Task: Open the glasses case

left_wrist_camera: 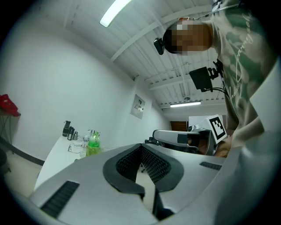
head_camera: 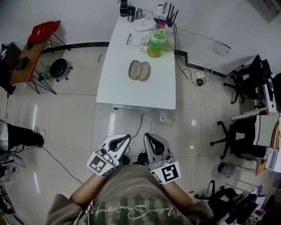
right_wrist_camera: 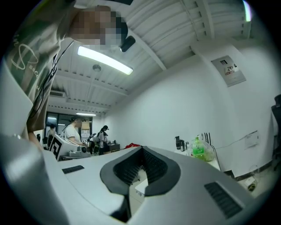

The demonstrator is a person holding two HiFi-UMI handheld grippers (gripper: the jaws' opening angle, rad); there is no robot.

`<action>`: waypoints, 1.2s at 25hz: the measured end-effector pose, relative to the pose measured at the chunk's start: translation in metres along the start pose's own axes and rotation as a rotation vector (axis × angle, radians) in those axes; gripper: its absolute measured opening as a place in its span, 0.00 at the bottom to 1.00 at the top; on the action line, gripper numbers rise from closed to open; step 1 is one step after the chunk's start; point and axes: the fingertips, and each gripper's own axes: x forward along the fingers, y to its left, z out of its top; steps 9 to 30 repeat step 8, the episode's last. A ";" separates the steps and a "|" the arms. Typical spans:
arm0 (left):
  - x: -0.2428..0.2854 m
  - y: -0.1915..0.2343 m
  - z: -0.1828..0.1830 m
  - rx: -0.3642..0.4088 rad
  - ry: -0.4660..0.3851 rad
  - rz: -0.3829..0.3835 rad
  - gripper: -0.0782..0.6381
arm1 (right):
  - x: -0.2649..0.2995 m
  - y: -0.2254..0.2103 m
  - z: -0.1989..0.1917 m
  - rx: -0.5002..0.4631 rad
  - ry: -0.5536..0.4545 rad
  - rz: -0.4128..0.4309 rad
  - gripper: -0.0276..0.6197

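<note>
The grey-beige glasses case (head_camera: 139, 70) lies in the middle of the white table (head_camera: 131, 94), far ahead of me, its two oval halves side by side. Both grippers are held close to my body, well short of the table and pointing level toward it. My left gripper (head_camera: 125, 139) is shut with nothing between its jaws; in its own view the ribbed pads (left_wrist_camera: 141, 146) meet. My right gripper (head_camera: 148, 137) is shut and empty too, its pads (right_wrist_camera: 141, 149) closed together. Neither gripper view shows the case.
At the table's far end stand a green bottle (head_camera: 156, 42), a clipboard (head_camera: 134, 39), dark containers (head_camera: 127, 9) and a router (head_camera: 164, 13). A side table with a red item (head_camera: 43, 31) is at the left, office chairs (head_camera: 239, 136) at the right. A cable (head_camera: 139, 125) runs across the tiled floor.
</note>
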 end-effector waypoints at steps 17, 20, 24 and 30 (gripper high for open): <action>0.014 -0.004 -0.003 -0.015 0.005 0.018 0.12 | -0.005 -0.016 0.005 -0.036 -0.008 -0.004 0.06; 0.014 -0.004 -0.003 -0.015 0.005 0.018 0.12 | -0.005 -0.016 0.005 -0.036 -0.008 -0.004 0.06; 0.014 -0.004 -0.003 -0.015 0.005 0.018 0.12 | -0.005 -0.016 0.005 -0.036 -0.008 -0.004 0.06; 0.014 -0.004 -0.003 -0.015 0.005 0.018 0.12 | -0.005 -0.016 0.005 -0.036 -0.008 -0.004 0.06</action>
